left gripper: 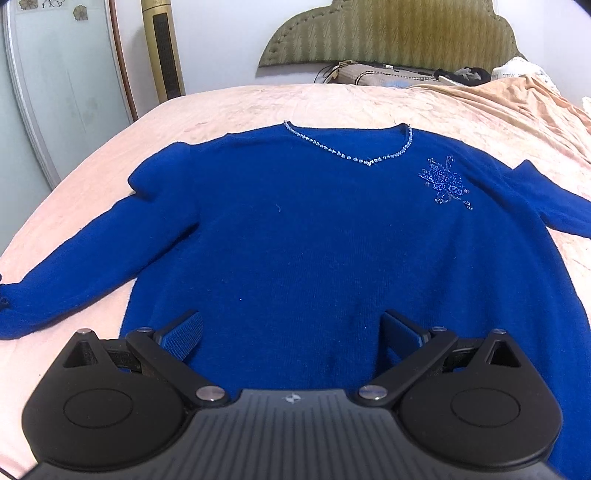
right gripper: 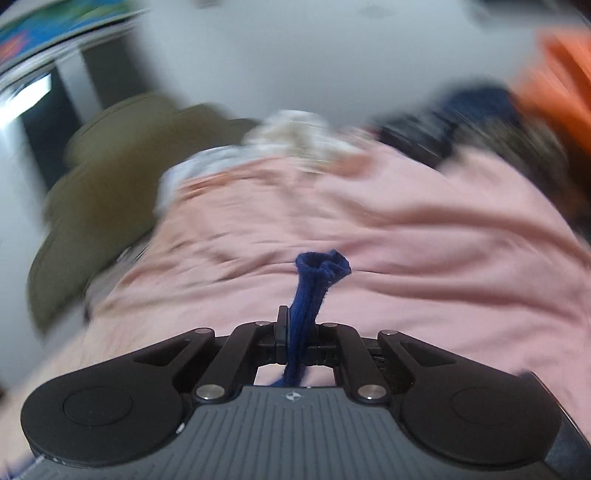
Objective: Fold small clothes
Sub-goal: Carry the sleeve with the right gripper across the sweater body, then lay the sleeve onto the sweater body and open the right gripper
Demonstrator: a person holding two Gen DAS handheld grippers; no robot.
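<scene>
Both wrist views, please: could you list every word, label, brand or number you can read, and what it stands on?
No readable words or numbers in either view.
Small white emblem on the left claw's black housing: a symbol, no letters.
Same emblem on the right claw, shut on dark blue knit fabric.
Colourful poster-like strip, top left: too blurred to read.
Royal blue knit sweater: beadwork only, no text.

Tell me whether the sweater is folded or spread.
Spread: the sweater lies flat, front up, on the bed, sleeves out to both sides; the right claw pinches a blue cuff.
</scene>
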